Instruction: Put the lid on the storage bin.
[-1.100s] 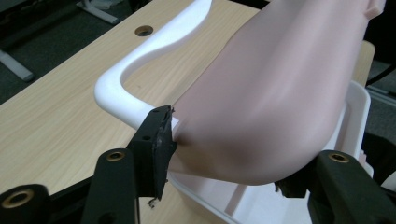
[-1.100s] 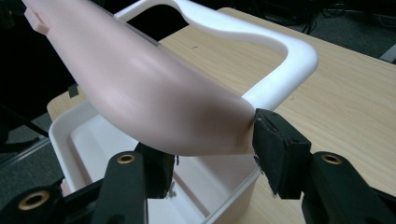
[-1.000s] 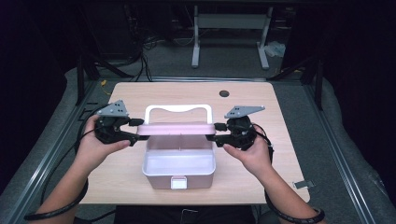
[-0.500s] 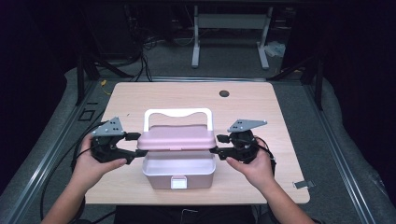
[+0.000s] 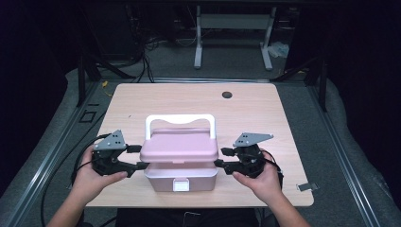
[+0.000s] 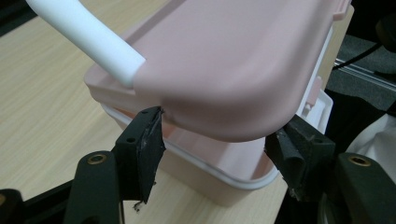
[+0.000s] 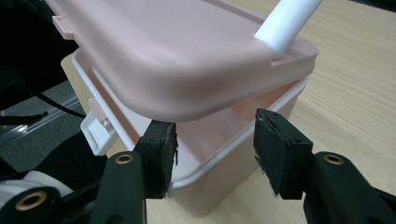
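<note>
Pink lid (image 5: 180, 145) with white handle (image 5: 179, 121) hovers just over the open pink box (image 5: 180, 178) near the counter's (image 5: 265, 113) front edge, not seated yet. Left gripper (image 5: 137, 157) and right gripper (image 5: 221, 157) each sit at 1 lid end, jaws spread wide; I can't tell if they actually bear it. Best approach: keep lid level, line up all 4 corners with the white rim (image 7: 219, 158), lower both ends together, then press evenly.

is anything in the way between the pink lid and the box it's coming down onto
Nothing visible is. The pink lid hangs just above the open box, with bare air in the gap. The left gripper and right gripper sit at the lid's ends.
</note>
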Demonstrator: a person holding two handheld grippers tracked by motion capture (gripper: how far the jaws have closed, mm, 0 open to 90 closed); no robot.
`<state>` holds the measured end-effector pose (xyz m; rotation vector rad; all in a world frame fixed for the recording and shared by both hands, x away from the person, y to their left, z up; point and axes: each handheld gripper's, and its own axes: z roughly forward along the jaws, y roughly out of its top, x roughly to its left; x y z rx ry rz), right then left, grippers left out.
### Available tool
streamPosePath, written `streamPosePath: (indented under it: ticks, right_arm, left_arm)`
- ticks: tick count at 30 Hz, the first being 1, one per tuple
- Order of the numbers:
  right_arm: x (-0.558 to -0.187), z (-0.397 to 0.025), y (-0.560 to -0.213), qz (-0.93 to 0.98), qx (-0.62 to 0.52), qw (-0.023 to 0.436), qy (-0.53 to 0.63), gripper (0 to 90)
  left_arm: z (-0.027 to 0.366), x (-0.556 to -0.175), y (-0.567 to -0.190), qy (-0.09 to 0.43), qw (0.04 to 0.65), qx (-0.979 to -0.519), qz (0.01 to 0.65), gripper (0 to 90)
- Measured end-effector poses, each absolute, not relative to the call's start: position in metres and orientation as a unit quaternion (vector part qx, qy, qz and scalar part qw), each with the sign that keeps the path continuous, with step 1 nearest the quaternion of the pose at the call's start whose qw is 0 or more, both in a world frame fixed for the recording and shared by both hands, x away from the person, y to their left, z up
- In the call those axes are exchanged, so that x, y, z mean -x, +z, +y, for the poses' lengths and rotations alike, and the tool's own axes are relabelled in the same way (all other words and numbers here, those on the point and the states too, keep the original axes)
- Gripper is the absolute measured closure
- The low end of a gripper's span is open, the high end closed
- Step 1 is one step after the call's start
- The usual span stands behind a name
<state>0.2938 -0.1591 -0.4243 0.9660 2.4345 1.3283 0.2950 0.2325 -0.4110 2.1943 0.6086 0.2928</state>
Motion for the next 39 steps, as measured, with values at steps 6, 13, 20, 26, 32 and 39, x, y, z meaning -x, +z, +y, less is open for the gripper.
streamPosePath:
  ticks: [6, 13, 20, 26, 32, 39]
  right_arm:
    - [-0.29, -0.163, -0.433, 0.826, -0.333, 0.098, 0.444, 48.8]
    - [-0.285, -0.172, -0.439, 0.835, -0.34, 0.103, 0.421, 49.0]
    - [-0.288, -0.184, -0.44, 0.825, -0.358, 0.099, 0.425, 48.9]
    - [-0.298, -0.188, -0.448, 0.819, -0.375, 0.103, 0.422, 48.7]
    - [-0.311, -0.191, -0.453, 0.814, -0.392, 0.112, 0.414, 45.7]
    - [-0.331, -0.196, -0.476, 0.806, -0.423, 0.133, 0.392, 42.8]
  left_arm:
    - [0.232, -0.289, -0.42, 0.112, 0.393, -0.879, 0.246, 35.6]
    - [0.24, -0.281, -0.429, 0.106, 0.375, -0.882, 0.265, 33.3]
    - [0.252, -0.28, -0.437, 0.108, 0.367, -0.879, 0.286, 33.0]
    - [0.266, -0.29, -0.444, 0.113, 0.368, -0.87, 0.309, 32.9]
    - [0.277, -0.303, -0.452, 0.109, 0.371, -0.858, 0.337, 31.5]
    - [0.292, -0.318, -0.479, 0.113, 0.364, -0.845, 0.374, 30.9]
